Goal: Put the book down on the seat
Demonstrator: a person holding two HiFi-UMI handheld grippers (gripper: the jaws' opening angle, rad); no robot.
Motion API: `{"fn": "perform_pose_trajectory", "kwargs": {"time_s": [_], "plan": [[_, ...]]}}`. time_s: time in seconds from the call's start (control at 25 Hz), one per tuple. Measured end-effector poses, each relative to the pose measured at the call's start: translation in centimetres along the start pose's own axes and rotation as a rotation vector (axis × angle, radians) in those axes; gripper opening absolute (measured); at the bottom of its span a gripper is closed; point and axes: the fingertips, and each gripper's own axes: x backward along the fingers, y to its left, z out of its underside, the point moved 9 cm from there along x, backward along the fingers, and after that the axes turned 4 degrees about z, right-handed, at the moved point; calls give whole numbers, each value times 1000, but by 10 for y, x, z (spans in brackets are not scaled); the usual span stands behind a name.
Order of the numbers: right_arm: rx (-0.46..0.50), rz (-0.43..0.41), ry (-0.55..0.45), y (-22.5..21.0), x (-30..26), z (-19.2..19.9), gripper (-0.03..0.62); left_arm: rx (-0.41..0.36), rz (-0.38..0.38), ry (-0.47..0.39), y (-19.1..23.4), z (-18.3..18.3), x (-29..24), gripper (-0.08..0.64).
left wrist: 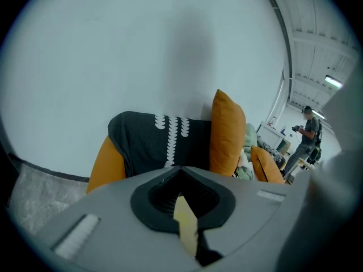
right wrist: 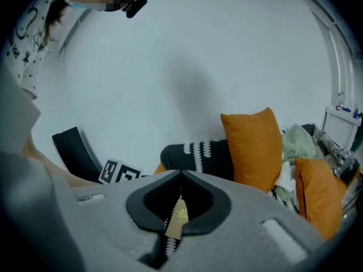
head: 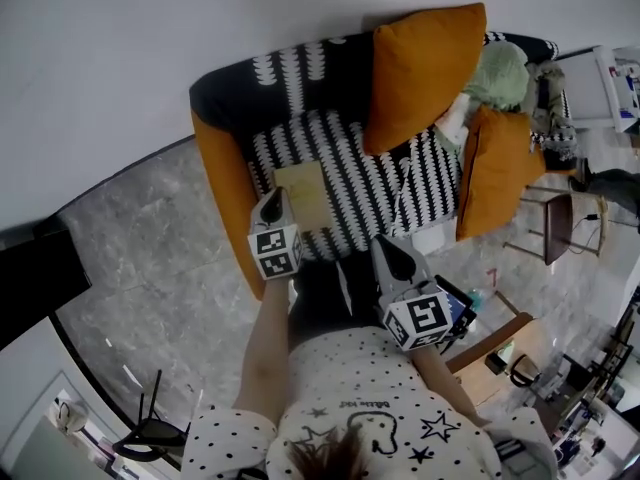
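A thin tan book [head: 305, 196] lies flat on the black-and-white striped seat [head: 390, 183] of the sofa, near its left arm. My left gripper [head: 271, 206] hangs over the book's left edge with its jaws shut and nothing between them. Through the slit under its tips I see a strip of the book [left wrist: 186, 220]. My right gripper [head: 386, 250] is at the seat's front edge, right of the book, jaws closed to a point. In the right gripper view the book [right wrist: 177, 217], with a gold emblem, shows beyond the closed tips [right wrist: 181, 173].
Two orange cushions [head: 420, 73] [head: 495, 168] and a pale green bundle [head: 500, 76] fill the sofa's right half. The orange sofa arm [head: 222, 183] rises left of the book. A chair [head: 560, 223] stands to the right. A person [left wrist: 306, 137] stands far off.
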Motion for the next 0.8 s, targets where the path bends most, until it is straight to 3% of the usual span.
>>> {"fn": "perform_pose_trajectory", "kwargs": {"time_s": [0.8], "plan": [[68,-137,-26,12,-13,-19,2,39,-81,-118,-6,-33,39,-8]]}}
